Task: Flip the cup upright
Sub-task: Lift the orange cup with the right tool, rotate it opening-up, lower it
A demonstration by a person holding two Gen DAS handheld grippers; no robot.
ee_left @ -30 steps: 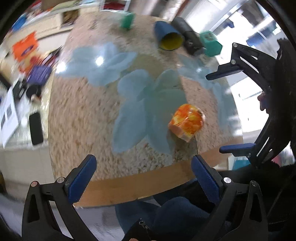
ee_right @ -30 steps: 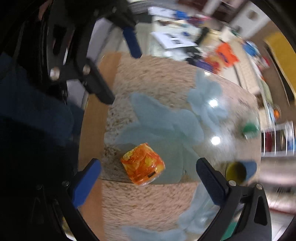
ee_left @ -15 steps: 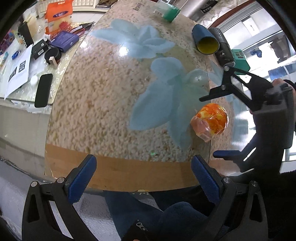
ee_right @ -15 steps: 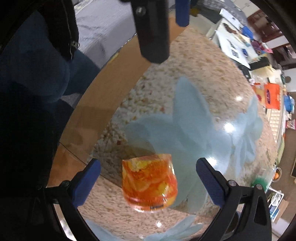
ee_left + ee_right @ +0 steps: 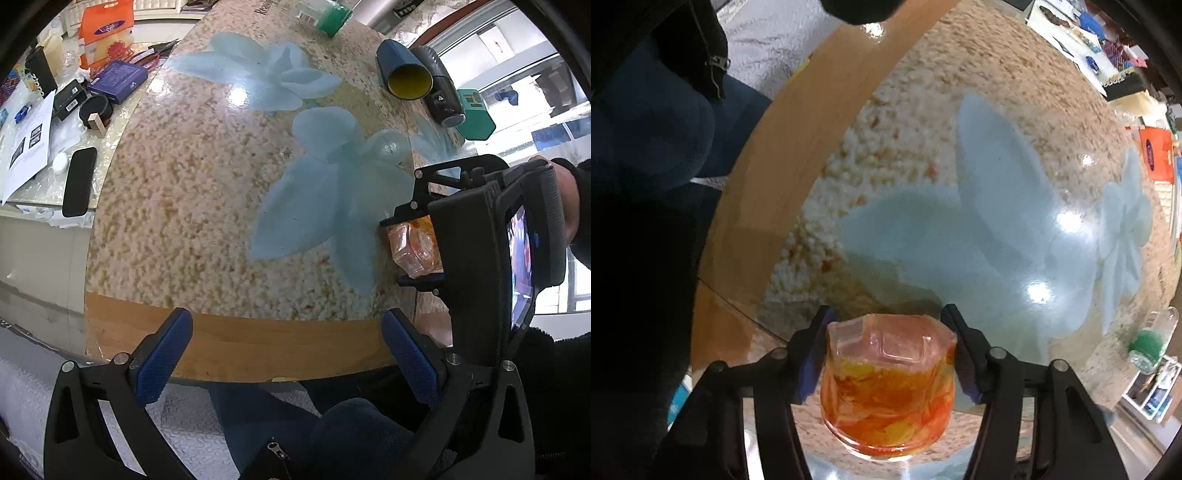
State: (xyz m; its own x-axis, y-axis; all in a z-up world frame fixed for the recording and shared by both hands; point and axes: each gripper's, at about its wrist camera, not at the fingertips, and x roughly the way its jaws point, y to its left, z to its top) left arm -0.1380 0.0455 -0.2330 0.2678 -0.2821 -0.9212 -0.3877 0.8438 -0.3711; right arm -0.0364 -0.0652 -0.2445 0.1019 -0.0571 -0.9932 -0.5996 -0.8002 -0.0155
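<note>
The right hand-held gripper [image 5: 892, 354] is pinching the orange-and-yellow cup [image 5: 888, 387] across its body, one blue pad on each side wall, near the desk's [image 5: 229, 343] front-right edge. In the right wrist view the cup is lying on its side or tilted, its clear thick base facing away from the camera and its rounded rim end nearer the lens; whether it is touching the desk or just lifted, I cannot tell. To do this step well, the grip probably needs to be firm but gentle, since the wall looks smooth and glossy and could slip; a small lift before rotating the wrist should keep the cup from scraping the glass top, and the base should go down flat, away from the edge. The right gripper is reaching in low from the side, as the left wrist view shows, with the person's hand [image 5: 561, 195] wrapped around its handle. The left hand-held gripper [image 5: 288, 354] is hovering spread wide over the wooden rim, holding nothing, well apart from the cup.
</note>
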